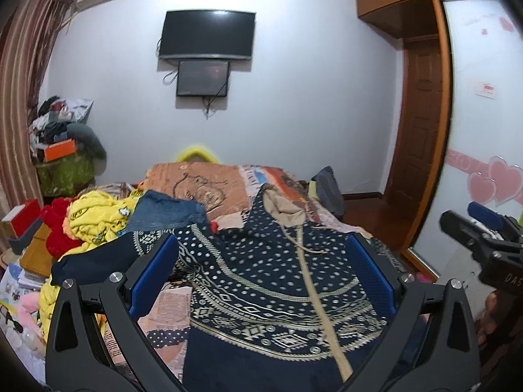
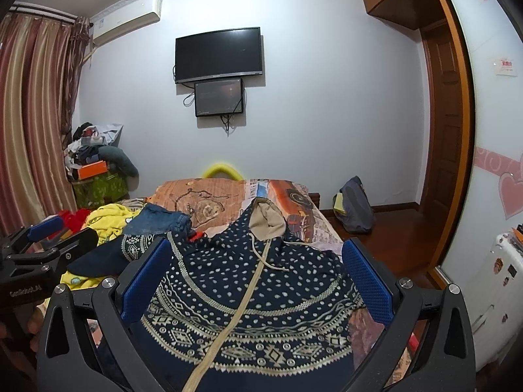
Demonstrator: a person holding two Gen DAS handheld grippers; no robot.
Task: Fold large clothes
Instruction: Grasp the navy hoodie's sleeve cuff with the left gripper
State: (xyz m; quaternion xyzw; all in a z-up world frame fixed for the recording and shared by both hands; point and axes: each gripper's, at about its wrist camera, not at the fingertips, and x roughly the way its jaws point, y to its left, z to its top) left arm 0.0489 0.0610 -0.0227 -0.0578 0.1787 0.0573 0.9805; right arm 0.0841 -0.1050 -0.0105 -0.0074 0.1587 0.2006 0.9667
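Between the blue-padded fingers (image 1: 153,277) of the left gripper (image 1: 261,271), spread wide and holding nothing, lies the navy hoodie (image 1: 261,277) with its cream dots and diamond bands. The right gripper (image 2: 258,277) hangs above the same garment, its fingers (image 2: 366,281) likewise parted and empty. Neither pair appears to touch the cloth, though the fisheye view makes the gap hard to judge.

The hoodie is spread front-up on the bed (image 2: 294,202), its tan-lined hood (image 2: 264,219) pointing toward the far end and a beige zipper strip (image 2: 228,310) running down its middle. One sleeve (image 1: 98,258) reaches out to the left, over a yellow garment (image 1: 98,215). A drawstring (image 2: 274,263) curls on the chest.

Just beyond the left shoulder sits a piece of folded denim (image 1: 166,210), and past the yellow garment a red cloth (image 1: 57,228). An orange-brown printed blanket (image 2: 202,196) covers the far part of the bed.

Each camera catches the other gripper at its frame edge: the right one (image 1: 483,232) at the right of the left view, the left one (image 2: 49,241) at the left of the right view.

On the far wall hang a dark television (image 2: 218,54) and a smaller screen (image 2: 219,97) below it. Striped curtains (image 2: 29,124) fill the left side; a wooden door (image 2: 444,124) stands at the right.
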